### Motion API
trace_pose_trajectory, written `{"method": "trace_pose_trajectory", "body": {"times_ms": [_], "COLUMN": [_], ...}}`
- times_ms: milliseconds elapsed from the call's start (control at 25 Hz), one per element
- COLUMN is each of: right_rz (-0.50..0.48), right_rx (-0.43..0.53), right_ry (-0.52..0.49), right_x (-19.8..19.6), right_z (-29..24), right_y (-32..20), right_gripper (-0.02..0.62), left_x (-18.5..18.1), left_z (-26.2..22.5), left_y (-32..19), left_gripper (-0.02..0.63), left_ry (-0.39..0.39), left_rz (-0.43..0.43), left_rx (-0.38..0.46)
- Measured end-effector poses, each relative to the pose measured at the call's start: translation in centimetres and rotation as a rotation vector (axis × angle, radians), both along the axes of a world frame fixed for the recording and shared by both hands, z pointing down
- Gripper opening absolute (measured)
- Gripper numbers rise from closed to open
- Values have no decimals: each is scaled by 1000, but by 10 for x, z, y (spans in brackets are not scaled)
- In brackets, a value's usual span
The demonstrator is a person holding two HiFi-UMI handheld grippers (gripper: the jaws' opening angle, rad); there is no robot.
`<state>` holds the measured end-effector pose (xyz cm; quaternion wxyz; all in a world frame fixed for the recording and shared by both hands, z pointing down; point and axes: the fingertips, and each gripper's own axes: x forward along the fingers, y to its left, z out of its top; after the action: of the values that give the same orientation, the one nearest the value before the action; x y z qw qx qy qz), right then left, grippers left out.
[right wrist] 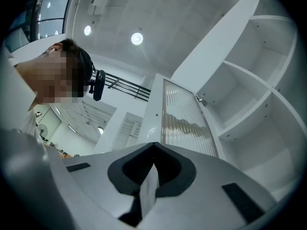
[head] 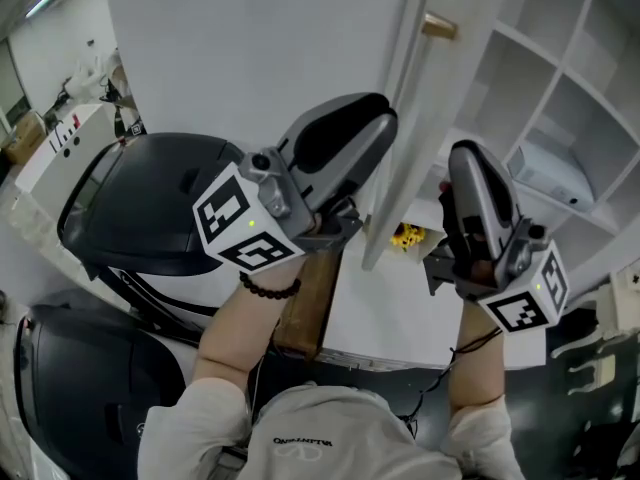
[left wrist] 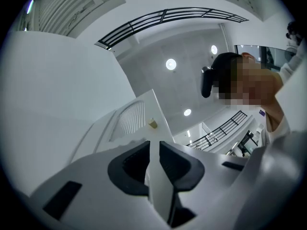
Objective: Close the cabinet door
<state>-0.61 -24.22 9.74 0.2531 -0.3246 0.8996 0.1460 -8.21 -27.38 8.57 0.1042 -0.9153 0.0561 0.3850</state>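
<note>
The white cabinet door (head: 398,138) stands open, edge-on between my two grippers, with a brass knob (head: 440,26) near its top. My left gripper (head: 383,120) is against the door's left face. In the left gripper view my left gripper (left wrist: 153,150) is shut on the door's thin white edge (left wrist: 158,186), with the ribbed panel (left wrist: 130,121) and knob (left wrist: 152,123) beyond it. My right gripper (head: 467,160) is held up just right of the door. Its jaws (right wrist: 153,147) are closed together at the tips, in front of the door's ribbed glass (right wrist: 182,123).
Open white shelves (head: 560,98) fill the cabinet on the right, with a pale folded item (head: 545,173) on one and something small and yellow (head: 408,236) low inside. Two black rounded chair-like shapes (head: 150,198) sit at the left. A brown wooden piece (head: 310,308) lies under my left wrist.
</note>
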Motion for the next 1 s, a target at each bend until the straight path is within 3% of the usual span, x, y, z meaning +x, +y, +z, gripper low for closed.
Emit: {"method": "trace_pose_trajectory", "body": {"times_ms": [1000], "right_rz": [-7], "right_rx": [51], "right_ry": [8], "right_x": [-7], "right_z": [-17], "right_y": [8], "right_gripper": [11], "left_x": [9], "left_z": [-70], "left_y": [6], "left_gripper": [103], "left_ry": [47], "left_rz": [191], "left_rx": [52]}}
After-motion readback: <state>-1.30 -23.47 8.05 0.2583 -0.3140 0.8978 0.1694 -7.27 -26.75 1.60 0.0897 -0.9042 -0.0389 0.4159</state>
